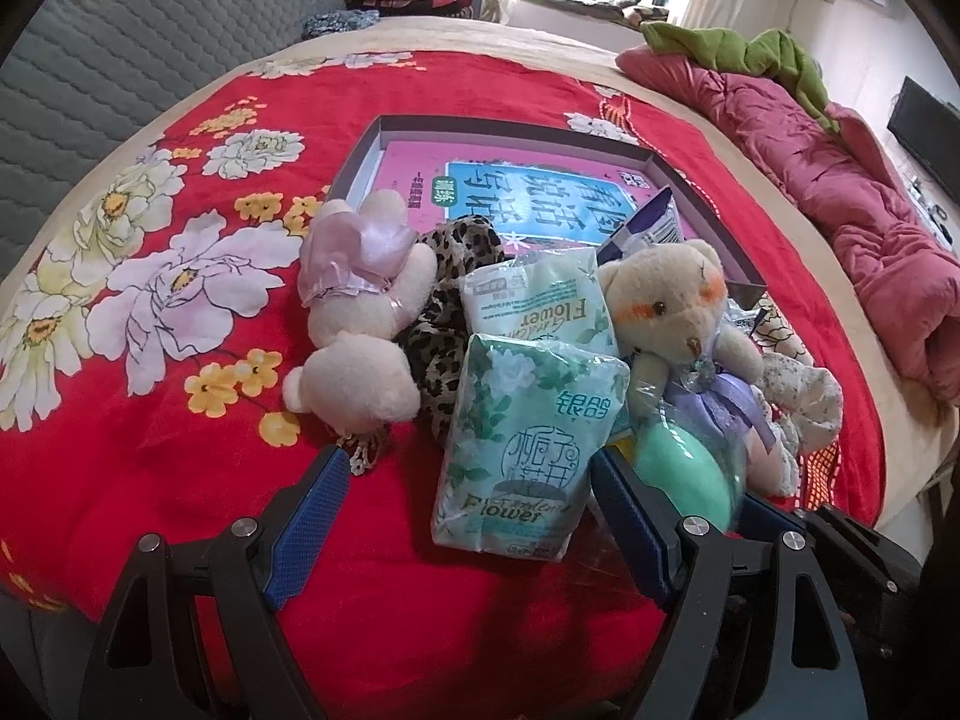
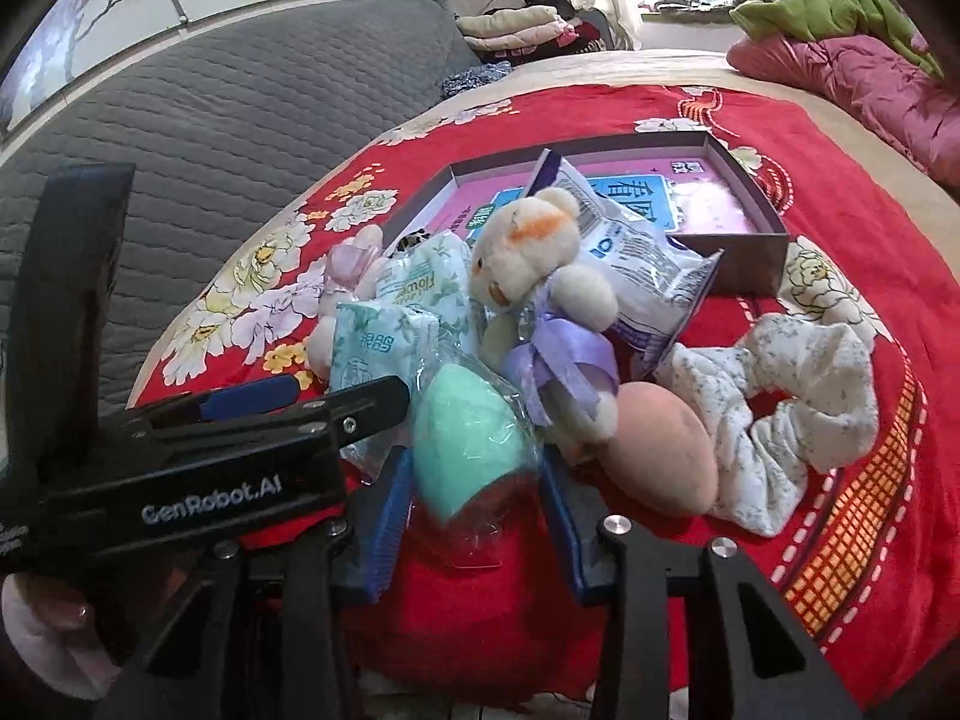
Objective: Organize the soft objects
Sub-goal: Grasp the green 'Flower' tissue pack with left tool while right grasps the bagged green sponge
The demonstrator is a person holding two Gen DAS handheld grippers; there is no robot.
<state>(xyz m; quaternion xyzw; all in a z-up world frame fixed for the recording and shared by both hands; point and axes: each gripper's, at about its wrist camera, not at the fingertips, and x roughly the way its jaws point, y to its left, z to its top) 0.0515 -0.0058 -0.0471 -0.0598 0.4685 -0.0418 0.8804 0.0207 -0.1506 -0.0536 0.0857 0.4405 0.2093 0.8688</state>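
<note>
Red plush blanket with large printed flowers [image 1: 150,276] covers the bed, and a heap of soft things sits at the centre of both views. In the right wrist view, the right hand-held gripper [image 2: 474,516] has its blue-padded fingers [image 2: 384,534] on either side of a mint-green teardrop sponge in clear wrapping [image 2: 465,450] at lower centre; the pads sit right against the wrapper, though whether they actually press it I cannot tell. Just right of it lies a peach egg-shaped sponge [image 2: 666,450], touching a white floral fabric scrunchie [image 2: 792,408] at right centre. Above the green sponge a cream teddy bear with a lilac ribbon dress [image 2: 540,300] leans on a white and blue foil packet [image 2: 642,258], which overhangs the near edge of a shallow grey cardboard tray [image 2: 750,180] with a pink printed sheet inside. In the left wrist view, the left hand-held gripper [image 1: 468,510] is spread wide at bottom centre, its fingers flanking the lower end of a pale green flower-printed tissue pack [image 1: 528,450] without clearly touching it. A second, similar tissue pack [image 1: 534,306] lies just behind. To the left, a cream teddy bear in a pink satin dress [image 1: 360,312] lies face down beside a leopard-print cloth [image 1: 444,324]. A crumpled magenta quilt [image 1: 840,180] runs along the right of that frame.
</note>
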